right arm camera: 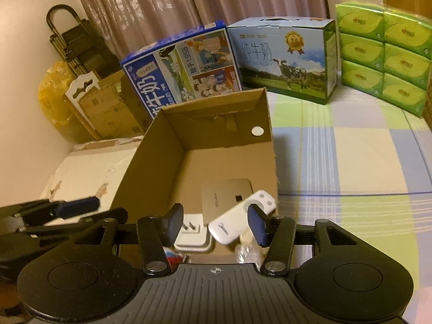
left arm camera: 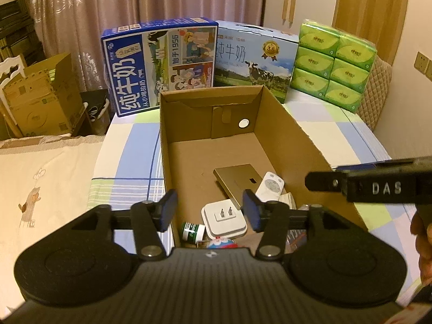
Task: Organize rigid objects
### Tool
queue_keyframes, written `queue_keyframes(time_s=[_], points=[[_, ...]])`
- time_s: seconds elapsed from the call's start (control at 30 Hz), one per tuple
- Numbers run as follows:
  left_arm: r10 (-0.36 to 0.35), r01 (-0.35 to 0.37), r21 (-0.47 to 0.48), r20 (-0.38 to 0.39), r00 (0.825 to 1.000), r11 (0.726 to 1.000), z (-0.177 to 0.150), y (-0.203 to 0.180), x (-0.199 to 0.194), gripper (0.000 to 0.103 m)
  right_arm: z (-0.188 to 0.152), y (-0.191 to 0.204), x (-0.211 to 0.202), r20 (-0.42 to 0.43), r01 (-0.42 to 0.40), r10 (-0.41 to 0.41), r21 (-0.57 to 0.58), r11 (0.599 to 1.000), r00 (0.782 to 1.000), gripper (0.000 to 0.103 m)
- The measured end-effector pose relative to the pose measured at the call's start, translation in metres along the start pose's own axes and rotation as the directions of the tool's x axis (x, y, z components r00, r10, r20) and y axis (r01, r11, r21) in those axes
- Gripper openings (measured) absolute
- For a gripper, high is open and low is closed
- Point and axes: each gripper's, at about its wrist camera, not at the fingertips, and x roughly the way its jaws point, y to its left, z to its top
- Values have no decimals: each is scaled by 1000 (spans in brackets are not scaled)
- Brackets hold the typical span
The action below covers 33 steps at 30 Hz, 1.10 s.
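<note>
An open cardboard box stands on the bed. Inside lie a flat gold box, a white remote, a white plug adapter, a green-capped bottle and a red and white item. My left gripper is open and empty above the box's near end. My right gripper is open and empty over the remote and adapter. The right gripper also shows in the left wrist view, at the right edge.
Two milk cartons and a pack of green tissues stand behind the box on the checked bedsheet. More cardboard boxes sit on the floor at left.
</note>
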Motion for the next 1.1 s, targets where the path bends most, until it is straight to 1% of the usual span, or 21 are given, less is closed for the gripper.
queue_keyframes(time_s=[0.03,0.07,0.13,0.17,0.23,0.33,0.5,0.63,0.7,0.8,0.9,1.03,1.1], points=[[3,-3,-5,2,1000,1000,-2,-1,-4,60,-3,2,-3,-3,8,-8,-7,1000,1000,54],[7,-7,-11,5,1000,1000,-4,-1,-8,63,-6,3,-7,-4,17,-17,-15,1000,1000,55],[6,-6,-32,10,1000,999,-8,-1,-16,75,-13,7,-14,-10,40,-41,-36,999,999,66],[5,-4,-42,11,1000,999,-10,-1,-20,76,-17,9,-18,-9,51,-51,-47,998,999,70],[11,-10,-57,14,1000,998,-14,-2,-29,80,-24,13,-26,1,56,-56,-62,997,998,81],[27,-25,-69,17,1000,997,-21,-3,-42,84,-35,17,-42,18,65,-64,-70,995,998,86],[16,-12,-123,30,999,992,-38,-2,-66,89,-57,17,-69,44,90,-88,-46,995,995,88],[33,-27,-144,45,998,989,-55,-3,-83,93,-77,16,-85,49,129,-127,-45,991,991,88],[25,-17,-146,50,998,989,-63,-6,-91,93,-85,16,-91,45,142,-140,-39,989,989,88],[32,-26,-131,44,999,991,-74,-11,-101,94,-97,13,-102,50,143,-141,-26,989,989,88],[23,-17,-149,35,999,989,-85,-15,-109,94,-106,13,-110,44,141,-140,-19,990,989,88],[45,-40,-133,33,998,990,-99,-25,-120,94,-112,15,-116,27,147,-146,-45,988,989,88],[42,-38,-149,20,999,988,-103,-27,-122,94,-114,16,-120,37,151,-149,-54,987,988,88]])
